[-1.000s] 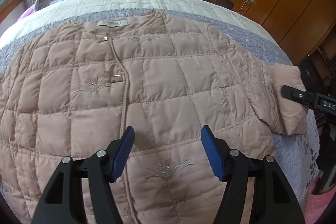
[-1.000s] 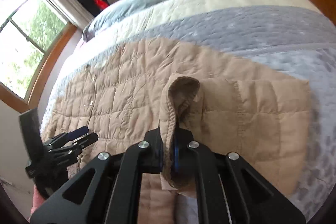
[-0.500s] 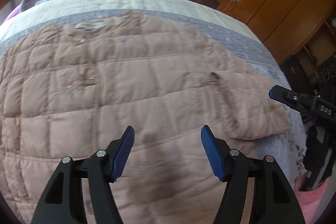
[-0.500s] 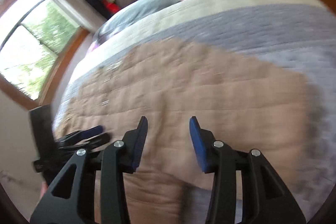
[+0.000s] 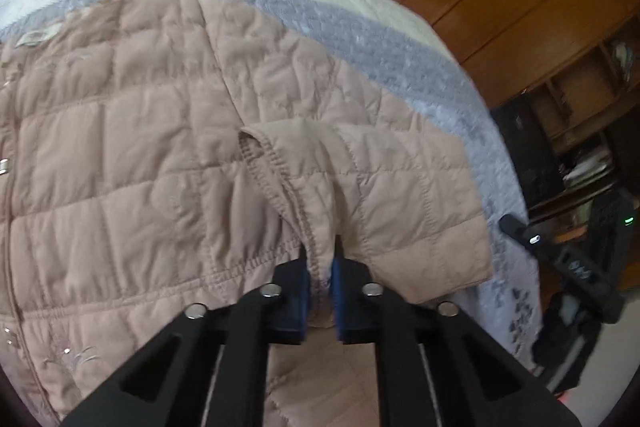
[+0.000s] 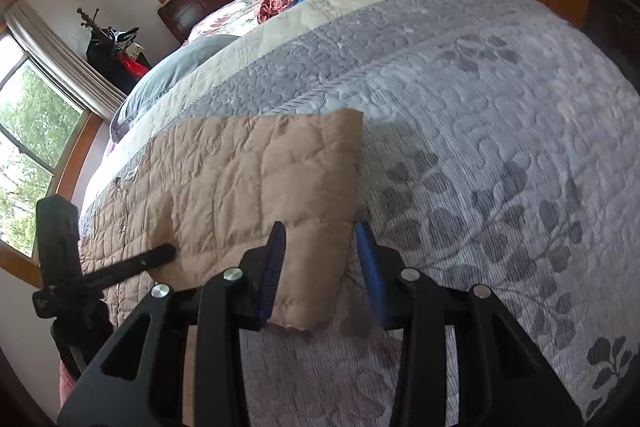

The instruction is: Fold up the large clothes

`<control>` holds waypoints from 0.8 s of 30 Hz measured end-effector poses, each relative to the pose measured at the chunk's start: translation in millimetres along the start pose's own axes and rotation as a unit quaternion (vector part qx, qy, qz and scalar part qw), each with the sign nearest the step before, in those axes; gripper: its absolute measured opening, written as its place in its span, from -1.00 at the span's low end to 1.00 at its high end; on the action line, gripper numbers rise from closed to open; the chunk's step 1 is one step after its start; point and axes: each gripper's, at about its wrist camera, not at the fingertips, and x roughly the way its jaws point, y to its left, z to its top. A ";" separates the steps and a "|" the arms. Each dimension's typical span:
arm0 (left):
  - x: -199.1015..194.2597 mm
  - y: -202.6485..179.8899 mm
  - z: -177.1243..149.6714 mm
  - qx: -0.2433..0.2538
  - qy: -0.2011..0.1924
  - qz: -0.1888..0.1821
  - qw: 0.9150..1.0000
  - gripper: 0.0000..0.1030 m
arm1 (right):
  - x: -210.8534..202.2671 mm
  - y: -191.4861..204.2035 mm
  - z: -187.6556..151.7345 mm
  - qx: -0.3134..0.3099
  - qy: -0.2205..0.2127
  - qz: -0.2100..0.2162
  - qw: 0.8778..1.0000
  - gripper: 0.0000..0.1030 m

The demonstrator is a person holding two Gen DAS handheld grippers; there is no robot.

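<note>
A quilted beige jacket (image 5: 152, 155) lies spread face-up across a bed (image 6: 500, 131) covered by a grey floral quilt. Puffy and soft, it looks light but bulky and likely slippery; stitched hems and cuffs seem the surest holds. Its sleeve (image 5: 400, 187) is folded over the body, the cuff's hemmed edge (image 5: 280, 179) pinched in the closed left hand-held gripper (image 5: 320, 283). The right hand-held gripper (image 6: 320, 267) stands open, straddling the folded sleeve's corner. A neck label (image 5: 36, 37) is too blurred to read.
</note>
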 end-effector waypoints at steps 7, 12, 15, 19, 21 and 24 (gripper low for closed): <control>-84.3 28.8 -12.0 0.013 -0.099 0.040 0.994 -0.91 | 18.5 11.0 -2.6 -0.001 0.018 0.050 0.999 -0.28; -133.8 70.8 -13.9 -0.005 -0.147 0.094 0.985 -0.91 | 43.0 42.2 -4.7 -0.020 0.049 0.077 0.996 -0.28; -160.0 105.4 -17.0 -0.026 -0.164 0.127 0.978 -0.91 | 56.6 64.6 -6.0 -0.035 0.067 0.098 0.992 -0.32; -178.1 145.3 -20.3 -0.051 -0.171 0.158 0.971 -0.91 | 70.3 98.0 -7.2 -0.064 0.082 0.107 0.989 -0.32; -181.0 166.5 -22.2 -0.067 -0.165 0.162 0.970 -0.91 | 75.6 110.8 -7.5 -0.073 0.088 0.111 0.987 -0.32; -172.3 190.1 -26.6 -0.076 -0.150 0.176 0.970 -0.91 | 85.9 125.2 -7.7 -0.089 0.096 0.103 0.986 -0.32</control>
